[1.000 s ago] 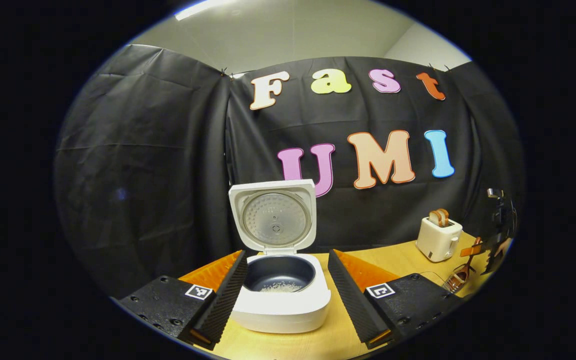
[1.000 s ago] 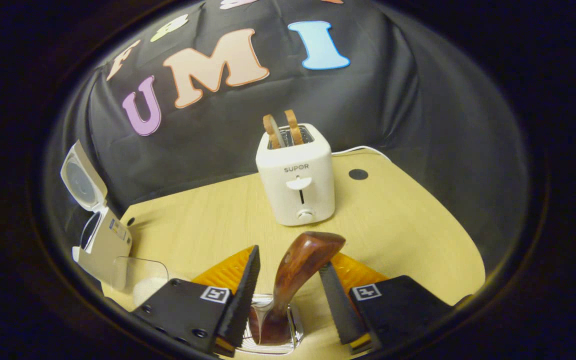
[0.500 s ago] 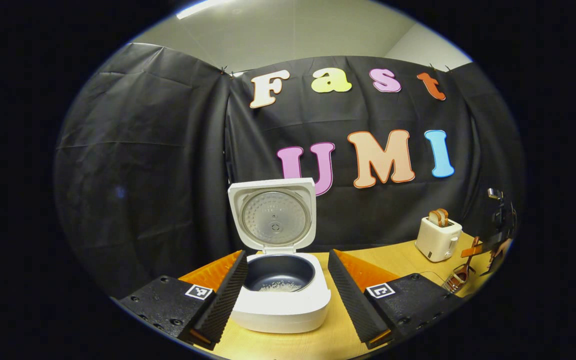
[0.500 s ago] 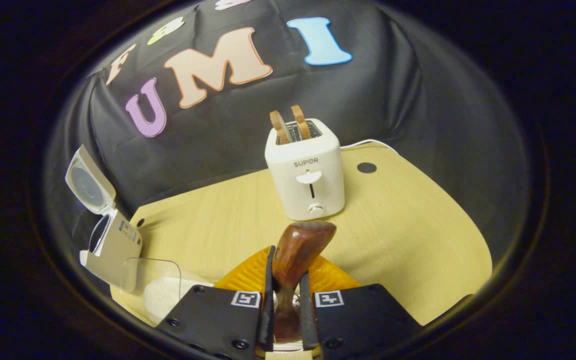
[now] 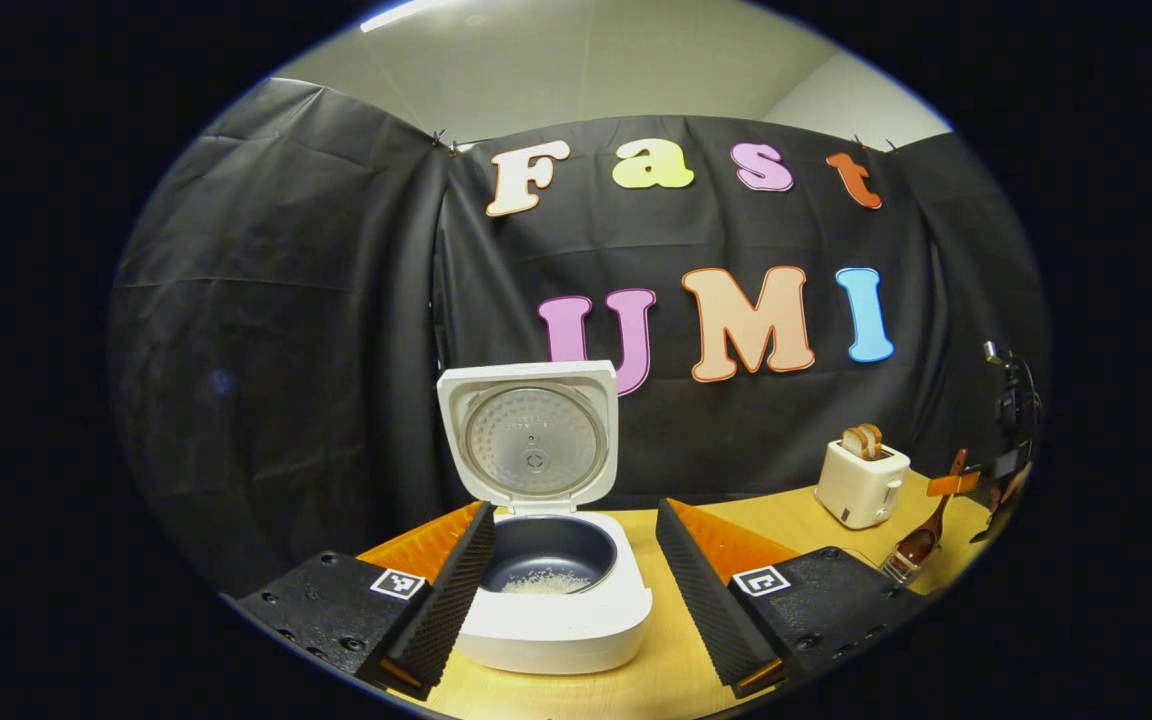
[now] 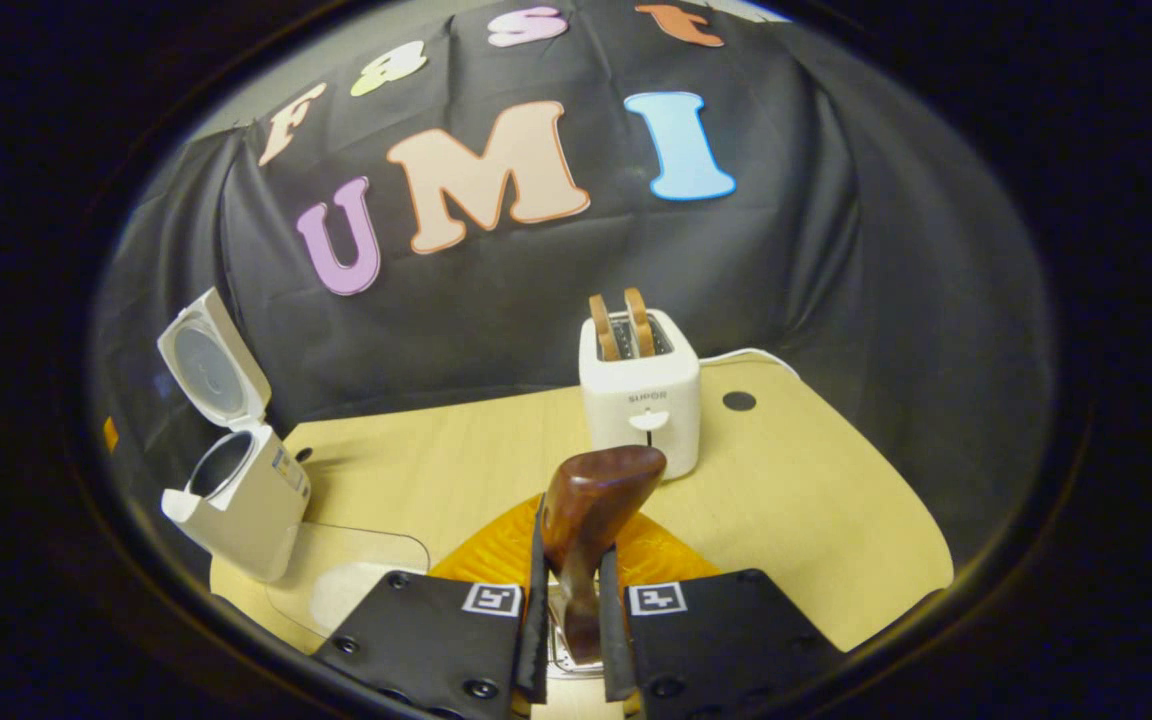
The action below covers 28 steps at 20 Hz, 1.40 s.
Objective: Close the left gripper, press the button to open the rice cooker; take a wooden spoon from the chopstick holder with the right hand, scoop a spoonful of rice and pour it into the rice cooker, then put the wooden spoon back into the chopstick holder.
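In the left gripper view my left tool (image 5: 566, 600) stands wide, its two fingers (image 5: 446, 590) spread to either side of the rice cooker (image 5: 551, 600) and touching nothing. The cooker sits on the worktop (image 5: 656, 680) with its lid (image 5: 531, 435) swung upright, and a thin scatter of rice (image 5: 541, 582) lies at the bottom of its dark pot. Each of my finger blocks carries a small square black-and-white marker. Further right stands a white toaster (image 5: 861, 480) with two slices poking up, and past it, near the edge, my right tool (image 5: 986, 485) holds the wooden spoon (image 5: 926, 530) over the chopstick holder (image 5: 901, 565).

In the right gripper view the cooker (image 6: 241, 500) is at far left, lid up, with a small label on its side too small for me to read. Just beside it is a clear container (image 6: 351, 580), holding what may be rice. At centre my right tool (image 6: 573, 640) is clamped narrow on the wooden spoon (image 6: 591, 510), both fingers pressing its handle, the dark broad end rising above them. A metal holder (image 6: 566, 655) shows between the fingers below. Behind, the toaster (image 6: 641, 395) bears a grey word on its front, which reads like "SUPOR", above its lever.
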{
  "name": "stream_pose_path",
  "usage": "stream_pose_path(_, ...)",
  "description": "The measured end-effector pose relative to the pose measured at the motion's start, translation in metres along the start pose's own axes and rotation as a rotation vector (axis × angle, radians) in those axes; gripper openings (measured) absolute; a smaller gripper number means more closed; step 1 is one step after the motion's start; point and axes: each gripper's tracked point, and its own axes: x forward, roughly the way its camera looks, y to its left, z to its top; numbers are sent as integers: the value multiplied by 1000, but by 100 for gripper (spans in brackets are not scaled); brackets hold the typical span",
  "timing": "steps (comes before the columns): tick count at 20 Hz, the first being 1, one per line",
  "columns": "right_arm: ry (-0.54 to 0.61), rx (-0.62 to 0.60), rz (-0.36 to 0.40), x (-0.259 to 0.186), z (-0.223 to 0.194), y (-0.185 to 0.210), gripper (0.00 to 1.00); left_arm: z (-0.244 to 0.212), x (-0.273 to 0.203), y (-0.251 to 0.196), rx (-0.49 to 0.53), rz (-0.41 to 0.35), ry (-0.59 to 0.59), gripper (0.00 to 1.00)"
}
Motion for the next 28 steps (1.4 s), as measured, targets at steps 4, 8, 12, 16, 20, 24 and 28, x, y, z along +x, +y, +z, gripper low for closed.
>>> stream_pose_path(4, -49, 5, 21, -19, 26, 17, 25, -1, 4, 0, -17, -25, -1, 95)
stream_pose_path(8, -92, 34, 65, -33, 43, 48, 26, 1, 4, 4, -21, -43, -6, 95)
stream_pose_path(12, -101, 20, 118, -36, 45, 88, 26, 1, 0, 16, -24, -44, -9, 95)
stream_pose_path(16, -105, 4, 164, -34, 38, 128, 26, 1, -7, 37, -18, -26, -6, 97)
stream_pose_path(20, -76, -21, 193, -22, 18, 157, 26, 0, -12, 58, -10, 5, -6, 95)
stream_pose_path(24, -57, -87, 186, -6, -9, 173, 25, -4, -20, 74, 1, 29, 2, 95)
stream_pose_path(28, -40, -157, 154, 11, -33, 177, 25, -6, -26, 86, 8, 45, 9, 93)
